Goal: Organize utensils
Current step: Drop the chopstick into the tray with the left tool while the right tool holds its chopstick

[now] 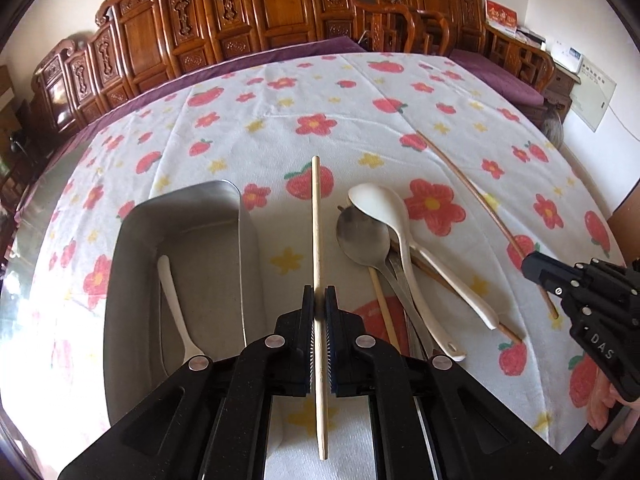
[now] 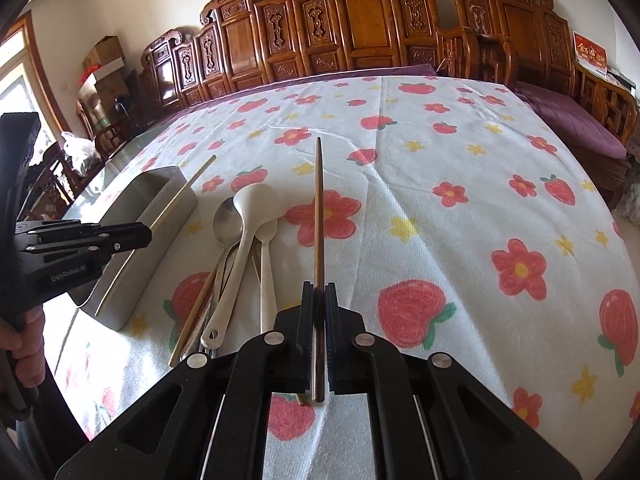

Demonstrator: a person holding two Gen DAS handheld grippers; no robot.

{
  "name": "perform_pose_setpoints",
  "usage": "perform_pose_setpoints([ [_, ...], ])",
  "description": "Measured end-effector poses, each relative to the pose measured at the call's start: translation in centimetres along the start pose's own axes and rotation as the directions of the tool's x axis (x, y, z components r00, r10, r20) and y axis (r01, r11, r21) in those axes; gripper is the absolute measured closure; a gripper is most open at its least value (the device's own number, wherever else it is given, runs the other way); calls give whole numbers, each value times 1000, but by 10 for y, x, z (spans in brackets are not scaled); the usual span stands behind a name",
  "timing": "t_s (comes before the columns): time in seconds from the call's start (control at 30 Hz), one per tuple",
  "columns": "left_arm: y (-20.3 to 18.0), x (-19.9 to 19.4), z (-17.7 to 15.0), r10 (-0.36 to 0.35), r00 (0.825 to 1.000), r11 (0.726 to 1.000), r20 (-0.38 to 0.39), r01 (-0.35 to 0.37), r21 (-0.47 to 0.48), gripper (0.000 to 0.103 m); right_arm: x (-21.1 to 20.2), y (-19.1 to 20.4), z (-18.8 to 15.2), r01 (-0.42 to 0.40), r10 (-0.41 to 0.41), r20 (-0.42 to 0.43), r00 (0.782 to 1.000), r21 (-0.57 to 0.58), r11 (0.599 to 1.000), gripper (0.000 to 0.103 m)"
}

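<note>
**Flowered worktop, a chopstick in each tool**

Carved wooden screens back your cloth-covered worktop (image 1: 280,128). Your left tool (image 1: 319,300) clamps a pale chopstick (image 1: 317,216) beside the metal tray (image 1: 240,216); your right tool (image 2: 319,296) clamps a dark chopstick (image 2: 318,208). Spoons (image 1: 380,216) lie piled between them.

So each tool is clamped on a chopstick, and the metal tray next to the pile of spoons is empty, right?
Not quite. The rectangular metal tray is not empty: a white spoon lies inside it, as the left wrist view shows. The rest holds: the left tool is shut on a pale wooden chopstick, and the right tool on a dark brown chopstick.
</note>
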State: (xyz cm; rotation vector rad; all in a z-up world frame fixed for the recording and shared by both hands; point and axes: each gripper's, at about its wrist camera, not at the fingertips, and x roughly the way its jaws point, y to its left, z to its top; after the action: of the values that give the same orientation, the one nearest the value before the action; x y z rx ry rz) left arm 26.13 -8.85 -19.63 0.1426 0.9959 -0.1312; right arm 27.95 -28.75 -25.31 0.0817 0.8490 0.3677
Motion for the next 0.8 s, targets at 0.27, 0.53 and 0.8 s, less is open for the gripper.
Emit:
perform_pose_setpoints([
  [0.27, 3, -23, -7, -12, 999, 1000, 32, 12, 11, 99, -9, 14, -3, -18, 18, 11, 1000, -5, 1000, 97],
  [0.53, 24, -50, -10, -7, 997, 1000, 80, 8, -7, 99, -21, 42, -5, -55, 56, 30, 998, -40, 998, 97],
  [0.8, 47, -59, -8, 1, 994, 1000, 108, 2, -29, 99, -23, 72, -8, -96, 99, 29, 995, -91, 991, 97],
])
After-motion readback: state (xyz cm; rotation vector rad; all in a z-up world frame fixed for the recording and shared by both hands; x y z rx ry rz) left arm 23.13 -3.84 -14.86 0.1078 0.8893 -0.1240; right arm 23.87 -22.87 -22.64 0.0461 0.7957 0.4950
